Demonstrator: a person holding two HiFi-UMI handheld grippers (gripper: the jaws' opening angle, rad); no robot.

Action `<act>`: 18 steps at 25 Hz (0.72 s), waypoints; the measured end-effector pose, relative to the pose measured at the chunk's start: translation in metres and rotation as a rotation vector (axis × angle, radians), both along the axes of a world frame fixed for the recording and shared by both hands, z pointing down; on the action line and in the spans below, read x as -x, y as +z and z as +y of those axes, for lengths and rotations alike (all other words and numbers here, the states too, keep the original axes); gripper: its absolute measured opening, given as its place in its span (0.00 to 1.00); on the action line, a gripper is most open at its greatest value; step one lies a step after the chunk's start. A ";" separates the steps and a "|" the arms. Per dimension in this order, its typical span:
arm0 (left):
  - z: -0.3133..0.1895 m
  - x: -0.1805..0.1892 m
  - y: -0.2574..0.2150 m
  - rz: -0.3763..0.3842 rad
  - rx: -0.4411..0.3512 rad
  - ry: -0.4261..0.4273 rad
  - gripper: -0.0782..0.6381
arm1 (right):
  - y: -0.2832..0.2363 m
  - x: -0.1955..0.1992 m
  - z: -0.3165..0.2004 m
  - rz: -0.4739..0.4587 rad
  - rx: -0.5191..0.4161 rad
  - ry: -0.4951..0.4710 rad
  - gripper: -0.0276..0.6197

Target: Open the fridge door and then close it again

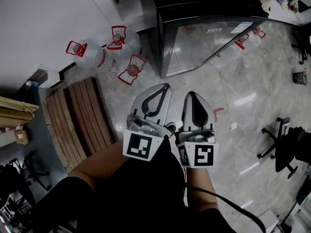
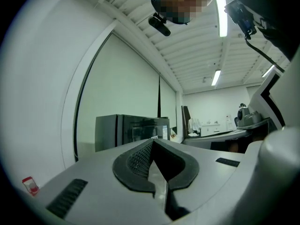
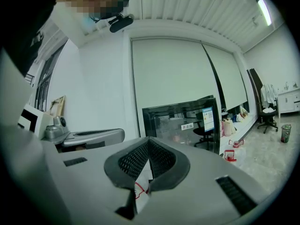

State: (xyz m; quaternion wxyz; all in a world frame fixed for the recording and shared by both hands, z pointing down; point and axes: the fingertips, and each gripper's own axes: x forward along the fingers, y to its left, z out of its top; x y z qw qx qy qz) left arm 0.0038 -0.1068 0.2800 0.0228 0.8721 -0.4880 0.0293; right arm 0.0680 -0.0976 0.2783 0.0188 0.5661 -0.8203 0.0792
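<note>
1. Noted a tall black fridge with a glass door [image 1: 209, 40] standing on the pale polished stone floor [image 1: 243, 110] beside a white wall. Judged the door to be shut flat against the cabinet, so opening not yet begun.
2. Found the left gripper [image 1: 164, 88] and the right gripper [image 1: 192, 96] side by side in the head view, both well short of the fridge and touching nothing.
3. Read the left jaws in the left gripper view as pressed fully together, with nothing between the pads. Read the right jaws as likewise closed at the tips and empty, with only a thin slit lower down showing floor and something red beyond.
4. Placed the fridge [image 2: 131, 128] far off, above and slightly left of the left gripper's closed tips. In the right gripper view, placed it [image 3: 185, 121] above and to the right of the tips, equally distant.
5. Judged the door rigid and fairly heavy, probably held by a seal that needs a firm pull. Judged the glass smooth, slippery and breakable.
6. Judged the solid black frame at the free edge the best hold. Could not make out a handle or the hinge side.
7. Expected jaws to need parting before any grip.
8. Noted clear water jugs with red handles [image 1: 87, 52] and a brown slatted wooden pallet [image 1: 77, 120] left of the approach.
</note>
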 end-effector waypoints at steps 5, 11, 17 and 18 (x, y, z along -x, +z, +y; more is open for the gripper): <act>0.012 -0.001 -0.024 0.018 -0.006 0.018 0.12 | -0.017 0.003 0.009 0.010 -0.009 -0.003 0.07; 0.025 -0.007 -0.046 0.025 -0.021 0.046 0.12 | -0.044 0.007 0.022 0.023 -0.042 -0.021 0.07; 0.032 -0.007 -0.060 0.039 -0.027 0.048 0.12 | -0.061 0.004 0.032 0.040 -0.053 -0.021 0.07; 0.033 -0.008 -0.061 0.040 -0.026 0.049 0.12 | -0.062 0.003 0.033 0.043 -0.054 -0.020 0.07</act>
